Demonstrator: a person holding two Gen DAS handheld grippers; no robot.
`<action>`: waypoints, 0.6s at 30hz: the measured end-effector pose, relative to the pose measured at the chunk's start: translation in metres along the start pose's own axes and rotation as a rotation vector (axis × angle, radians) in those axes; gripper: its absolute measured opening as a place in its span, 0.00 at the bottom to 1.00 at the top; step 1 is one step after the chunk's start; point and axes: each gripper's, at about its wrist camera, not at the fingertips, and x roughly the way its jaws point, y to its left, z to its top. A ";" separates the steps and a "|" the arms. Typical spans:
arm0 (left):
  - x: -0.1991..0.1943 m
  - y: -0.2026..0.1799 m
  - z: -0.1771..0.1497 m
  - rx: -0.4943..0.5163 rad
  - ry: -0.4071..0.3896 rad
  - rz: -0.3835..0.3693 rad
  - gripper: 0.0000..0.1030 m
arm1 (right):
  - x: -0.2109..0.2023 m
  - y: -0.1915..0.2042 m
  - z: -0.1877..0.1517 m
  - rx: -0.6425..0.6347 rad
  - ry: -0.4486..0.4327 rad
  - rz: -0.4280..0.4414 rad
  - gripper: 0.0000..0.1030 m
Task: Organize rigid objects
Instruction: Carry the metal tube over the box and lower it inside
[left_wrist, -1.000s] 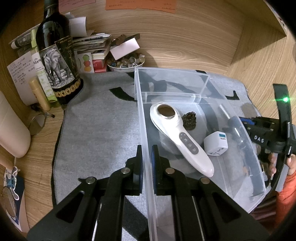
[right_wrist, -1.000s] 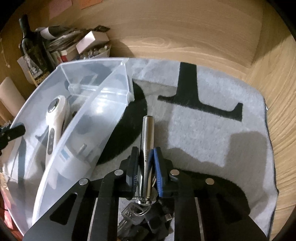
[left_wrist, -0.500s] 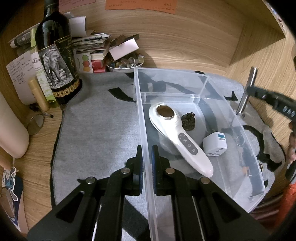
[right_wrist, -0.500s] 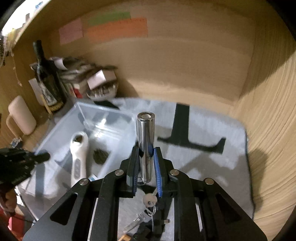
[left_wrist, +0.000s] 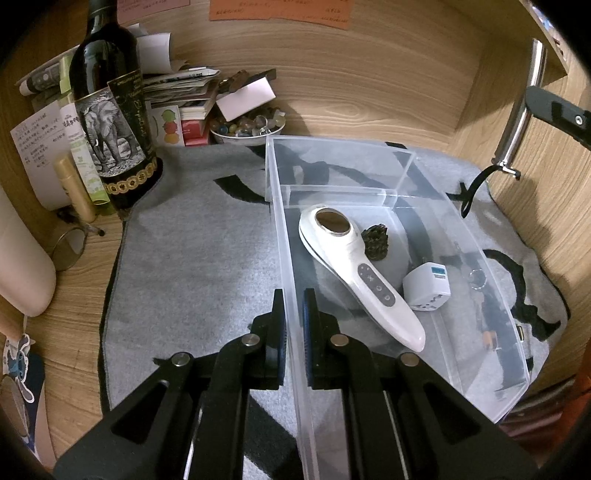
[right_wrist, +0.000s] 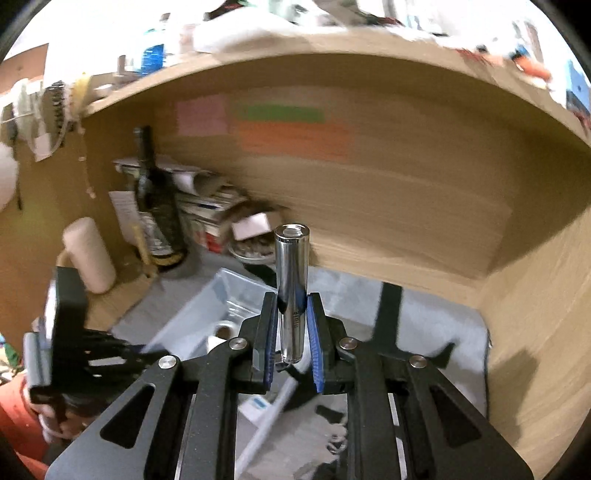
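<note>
**Metal cylinder lifted clear of the mat**

R gripper (right_wrist: 291, 332), pinching the metal cylinder (right_wrist: 291, 280), has risen high above the clear bin (left_wrist: 369, 192). L gripper (left_wrist: 293, 314) stays clamped on bin's near-left wall. Next, prob.: lower cylinder into bin.

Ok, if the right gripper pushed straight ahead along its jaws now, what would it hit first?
Probably the wooden back wall. The right gripper sits raised, holding the metal tube above the clear bin; nothing else shows in that line, though blur hides depth.
</note>
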 end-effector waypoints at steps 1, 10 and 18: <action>0.000 0.000 0.000 -0.001 0.000 0.000 0.07 | 0.000 0.005 0.000 -0.009 0.003 0.010 0.14; 0.000 -0.002 0.000 0.001 -0.003 -0.003 0.07 | 0.034 0.045 -0.026 -0.096 0.143 0.098 0.14; 0.000 -0.003 -0.001 -0.001 -0.007 -0.007 0.07 | 0.078 0.066 -0.056 -0.139 0.317 0.159 0.14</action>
